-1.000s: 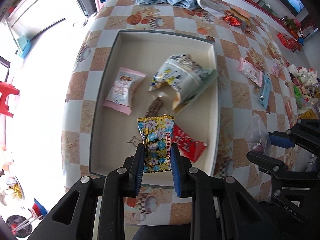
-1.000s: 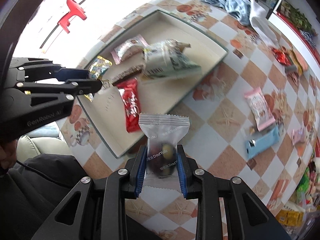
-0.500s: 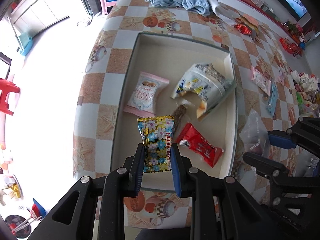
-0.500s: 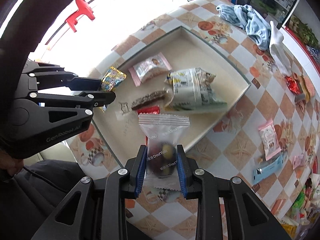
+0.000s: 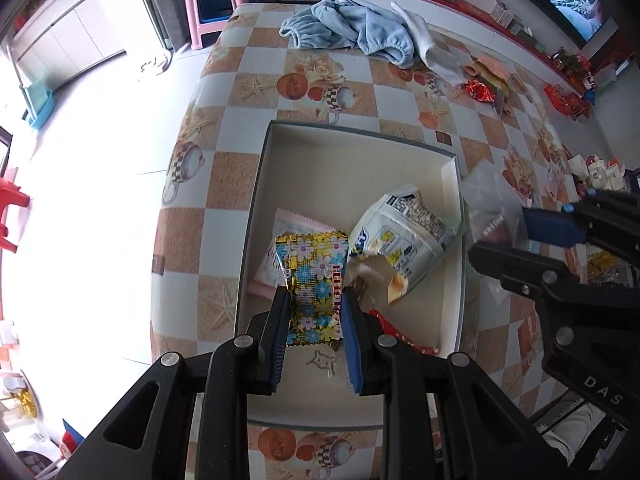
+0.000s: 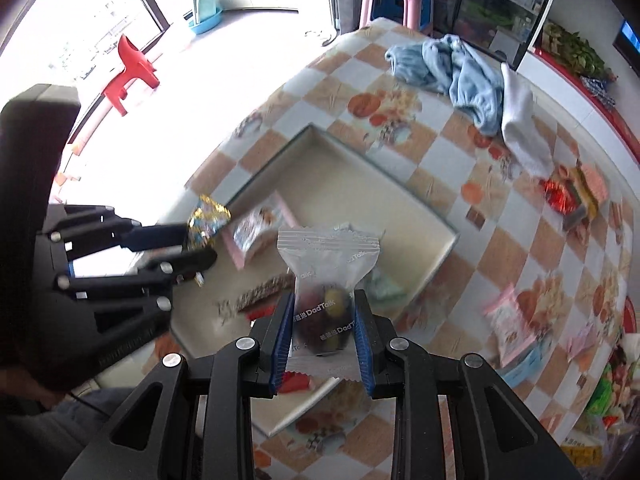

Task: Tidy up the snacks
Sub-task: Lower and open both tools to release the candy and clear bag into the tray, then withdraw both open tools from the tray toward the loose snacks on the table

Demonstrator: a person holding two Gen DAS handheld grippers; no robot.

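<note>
Now both tongs have come in over the tray [image 5: 352, 132], and that is the big change from a moment ago. One second back, the left tongs [image 5: 316, 312] hung near the tray's near edge and the right tongs [image 6: 323, 320] were out over the bare worktop [image 5: 256, 52] beside the tray. Both have since slid forward, so more of the tray's far end shows past them.

The left tongs are squeezed shut on a flower candy packet [image 5: 314, 280]. The packet stands up between the blue pads and hangs above the tray's near half. The right tongs are squeezed shut on a clear snack bag [image 6: 326, 272] with dark round things inside. It hangs over the tray's near corner, though the right view is blurry, so its exact spot is hard to tell.

Inside the tray lie a pink packet [image 5: 276, 248], a big white bag [image 5: 404, 240], a red packet [image 5: 400, 338] and a thin brown bar [image 6: 264, 295]. The pink packet sits partly behind the flower candy packet.

More snacks lie on the worktop, well away from the tray, such as a red wrapper [image 5: 480, 91]. A blue cloth [image 5: 352, 32] lies past the tray's far end.

Both held snacks look ready to be let go into the tray. After that, the snacks on the worktop are left to bring over.
</note>
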